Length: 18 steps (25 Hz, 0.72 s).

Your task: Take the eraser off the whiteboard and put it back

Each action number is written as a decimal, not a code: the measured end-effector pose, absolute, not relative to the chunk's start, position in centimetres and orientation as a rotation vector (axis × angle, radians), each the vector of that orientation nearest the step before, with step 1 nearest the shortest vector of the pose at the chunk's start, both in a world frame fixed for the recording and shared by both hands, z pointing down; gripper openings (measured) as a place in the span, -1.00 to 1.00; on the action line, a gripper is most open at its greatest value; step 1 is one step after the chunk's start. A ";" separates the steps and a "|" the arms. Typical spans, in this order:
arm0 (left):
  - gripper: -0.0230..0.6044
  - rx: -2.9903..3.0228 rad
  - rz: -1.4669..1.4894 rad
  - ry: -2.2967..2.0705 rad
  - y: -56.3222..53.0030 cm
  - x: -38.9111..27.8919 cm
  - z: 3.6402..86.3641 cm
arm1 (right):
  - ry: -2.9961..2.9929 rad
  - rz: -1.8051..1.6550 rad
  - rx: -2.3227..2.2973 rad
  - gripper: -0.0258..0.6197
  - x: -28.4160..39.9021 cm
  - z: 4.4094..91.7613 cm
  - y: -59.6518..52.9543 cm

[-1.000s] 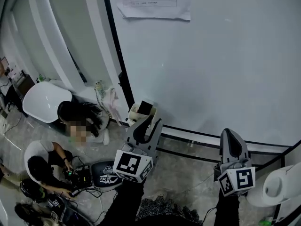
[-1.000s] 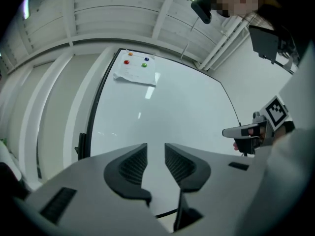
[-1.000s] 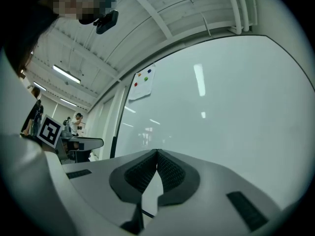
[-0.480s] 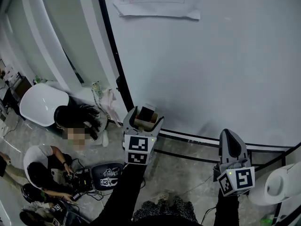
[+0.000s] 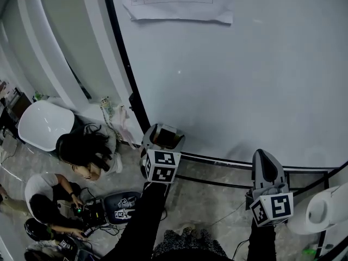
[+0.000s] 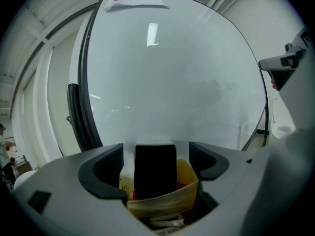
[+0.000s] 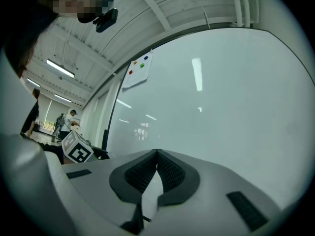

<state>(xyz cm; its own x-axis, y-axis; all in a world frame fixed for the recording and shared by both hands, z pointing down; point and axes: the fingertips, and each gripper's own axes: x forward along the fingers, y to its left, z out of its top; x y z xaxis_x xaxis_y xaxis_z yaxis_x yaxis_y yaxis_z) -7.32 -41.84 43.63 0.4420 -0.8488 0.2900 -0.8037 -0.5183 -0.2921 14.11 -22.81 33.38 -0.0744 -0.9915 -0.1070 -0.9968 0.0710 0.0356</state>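
At the whiteboard's lower left corner: left gripper (image 6: pixel 156 151) has its jaws wide, pads clear of the black block eraser (image 6: pixel 155 176), which stands upright between them in a tan card box (image 6: pixel 189 182). Eraser is likely light, with a rigid body and a soft felt face; best taken across its flat sides above the box rim. Room: glossy whiteboard (image 6: pixel 172 82) close behind, black frame edge (image 6: pixel 84 97) to the left, free upward. Right gripper (image 7: pixel 156 154) closed, empty, well apart to the right.

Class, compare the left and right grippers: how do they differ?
The left gripper has its jaws apart; the right gripper has its jaws together. An eraser stands between the left gripper's jaws, untouched; nothing is between the right gripper's. Both face the whiteboard.
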 end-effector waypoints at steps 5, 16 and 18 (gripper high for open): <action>-0.06 -2.522 -0.630 1.459 -41.9 -7.4 43.7 | 2.256 0.152 -2.109 -0.90 14.2 33.5 -23.2; -0.08 -2.547 -0.568 1.420 -41.1 -7.1 42.2 | 2.261 0.156 -2.101 -0.90 14.6 33.6 -23.2; -0.08 -2.547 -0.537 1.409 -40.3 -6.8 40.8 | 2.258 0.160 -2.103 -0.90 14.8 33.5 -23.0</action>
<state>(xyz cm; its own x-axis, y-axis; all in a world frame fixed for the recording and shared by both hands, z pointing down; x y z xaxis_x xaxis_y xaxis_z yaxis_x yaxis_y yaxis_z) -6.83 -40.35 40.83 0.4851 -0.8455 0.2234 -0.7800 -0.5338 -0.3266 14.80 -23.01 33.47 -0.0725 -0.9915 -0.1081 -0.9968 0.0685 0.0403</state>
